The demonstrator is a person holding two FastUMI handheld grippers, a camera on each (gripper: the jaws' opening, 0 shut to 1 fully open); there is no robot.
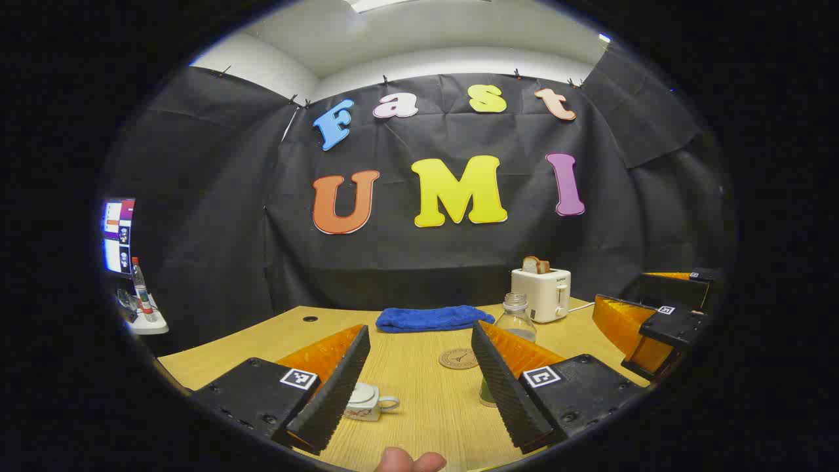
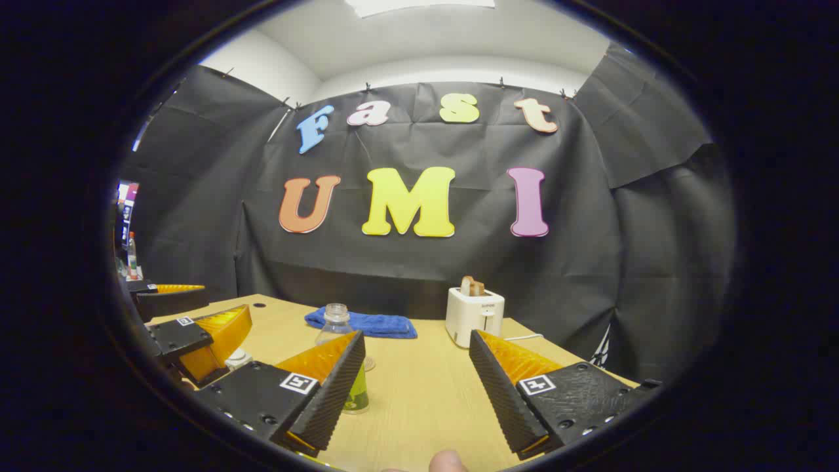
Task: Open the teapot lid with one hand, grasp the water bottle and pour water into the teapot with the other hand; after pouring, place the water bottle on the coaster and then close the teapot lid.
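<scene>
Left gripper view: I hold my left gripper [image 1: 419, 387] wide apart, empty, framing the teapot [image 1: 364, 401] at lower centre for its lid; bottle [image 1: 515, 319] waits right of the coaster [image 1: 459, 358].

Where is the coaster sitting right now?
In the left gripper view the coaster lies flat on the table, centre, just in front of the blue towel and left of the water bottle, nothing on it.

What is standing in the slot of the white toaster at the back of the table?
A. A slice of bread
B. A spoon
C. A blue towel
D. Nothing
A: a browned slice of bread sticks up out of the top of the toaster.
</scene>
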